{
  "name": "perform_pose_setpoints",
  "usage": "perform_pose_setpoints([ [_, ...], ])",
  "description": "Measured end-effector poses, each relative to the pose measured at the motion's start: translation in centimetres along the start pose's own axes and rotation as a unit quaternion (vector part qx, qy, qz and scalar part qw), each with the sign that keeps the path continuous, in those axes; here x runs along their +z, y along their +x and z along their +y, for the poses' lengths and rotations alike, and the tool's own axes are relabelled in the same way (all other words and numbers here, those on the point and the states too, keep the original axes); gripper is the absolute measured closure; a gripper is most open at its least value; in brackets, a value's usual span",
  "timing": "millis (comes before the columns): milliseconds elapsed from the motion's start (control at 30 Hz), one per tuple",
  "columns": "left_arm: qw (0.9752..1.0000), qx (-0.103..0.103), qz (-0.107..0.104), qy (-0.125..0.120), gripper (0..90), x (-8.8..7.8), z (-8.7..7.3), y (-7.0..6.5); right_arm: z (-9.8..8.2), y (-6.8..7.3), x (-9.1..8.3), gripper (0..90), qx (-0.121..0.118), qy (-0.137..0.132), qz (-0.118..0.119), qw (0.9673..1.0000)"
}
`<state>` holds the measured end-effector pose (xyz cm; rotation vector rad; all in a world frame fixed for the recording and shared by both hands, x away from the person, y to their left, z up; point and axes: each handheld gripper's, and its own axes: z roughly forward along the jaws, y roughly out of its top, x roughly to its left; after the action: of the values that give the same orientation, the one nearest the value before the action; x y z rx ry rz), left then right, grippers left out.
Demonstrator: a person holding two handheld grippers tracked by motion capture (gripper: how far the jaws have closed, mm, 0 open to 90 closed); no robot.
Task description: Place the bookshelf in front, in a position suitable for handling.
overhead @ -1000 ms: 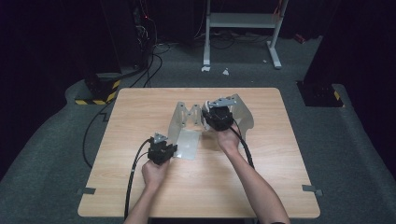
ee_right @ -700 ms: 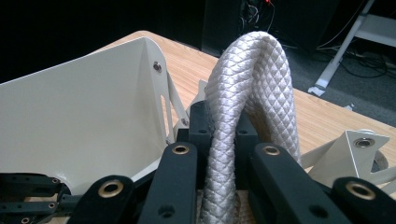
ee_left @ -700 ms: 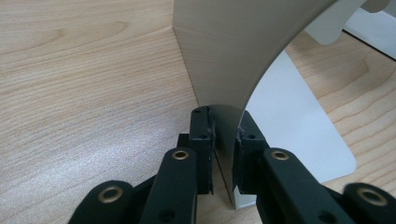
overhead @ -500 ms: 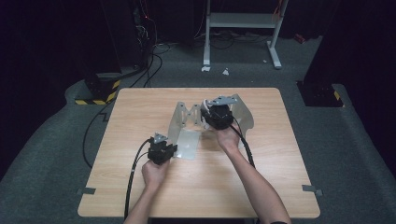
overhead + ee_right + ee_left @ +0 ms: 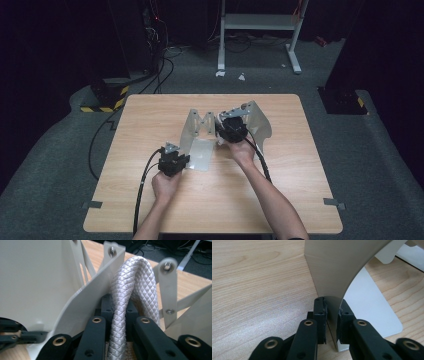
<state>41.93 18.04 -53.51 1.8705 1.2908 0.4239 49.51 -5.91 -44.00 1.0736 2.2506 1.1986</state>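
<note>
High view: left gripper at the near edge of the metal frame on the table; right gripper has sunk slightly between the frame's uprights since a second ago (likely seating the rope).

Left gripper view: jaws clamped on a frame plate, steadying it.

Right gripper view: jaws pinch a silver braided rope, looped between bracket arms.

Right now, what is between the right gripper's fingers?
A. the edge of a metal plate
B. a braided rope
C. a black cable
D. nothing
B: in the right gripper view the fingers of the right gripper close on a pale braided rope that loops up between the metal plates.
</note>
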Motion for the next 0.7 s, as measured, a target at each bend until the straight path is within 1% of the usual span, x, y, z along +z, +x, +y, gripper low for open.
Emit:
perform_pose_setpoints([
  [100,1.0,0.0,0.0,0.0,80.3,0.0,0.0,0.0,-0.4,-0.1,0.6,83.8,-0.003,0.009,-0.001,1.0],
  [400,1.0,0.001,0.0,0.0,80.1,0.0,0.0,0.0,-1.7,-0.6,2.7,83.8,0.002,0.036,-0.013,0.9993],
  [500,1.0,0.002,0.0,0.0,80.2,0.0,0.0,0.0,-2.2,-0.8,3.5,83.7,-0.003,0.051,-0.018,0.9985],
  [600,1.0,0.001,0.0,0.0,80.2,0.0,0.0,0.0,-2.6,-1.2,4.3,83.8,0.004,0.061,-0.019,0.9979],
  [700,1.0,0.002,0.0,0.0,80.1,0.0,0.0,0.0,-2.9,-1.2,4.7,83.7,0.002,0.071,-0.02,0.9973],
])
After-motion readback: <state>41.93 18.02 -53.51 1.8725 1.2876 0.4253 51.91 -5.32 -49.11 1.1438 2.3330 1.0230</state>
